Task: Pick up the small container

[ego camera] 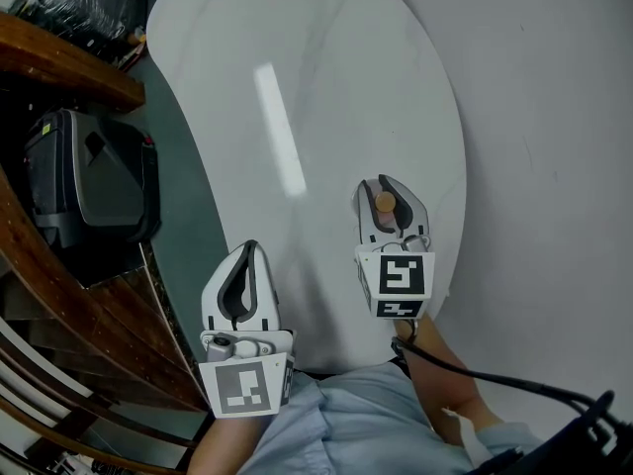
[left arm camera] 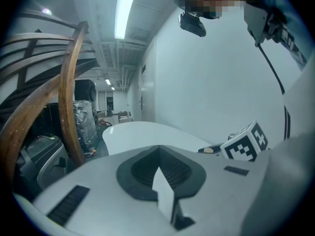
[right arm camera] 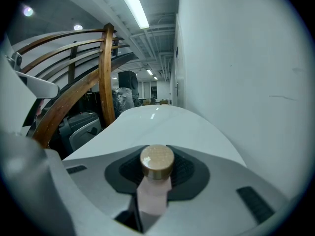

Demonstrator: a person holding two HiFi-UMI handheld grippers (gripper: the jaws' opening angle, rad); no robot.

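The small container (ego camera: 385, 203) has a round tan cap (right arm camera: 156, 161) and a pale pink body (right arm camera: 153, 195). It sits between the dark pads of my right gripper (ego camera: 382, 182), which is shut on it above the white table (ego camera: 297, 87), near the table's right edge. In the right gripper view the cap points forward from the right gripper (right arm camera: 157, 151). My left gripper (ego camera: 248, 248) hovers at the table's near left edge, shut with nothing in it. In the left gripper view the left gripper (left arm camera: 158, 150) shows its jaws together, and the right gripper's marker cube (left arm camera: 244, 144) stands to the right.
A dark grey machine (ego camera: 89, 191) stands left of the table, beside curved wooden rails (ego camera: 59, 62). A plain white wall (ego camera: 554, 117) runs along the table's right side. A black cable (ego camera: 495, 379) trails from the right gripper past the person's sleeve.
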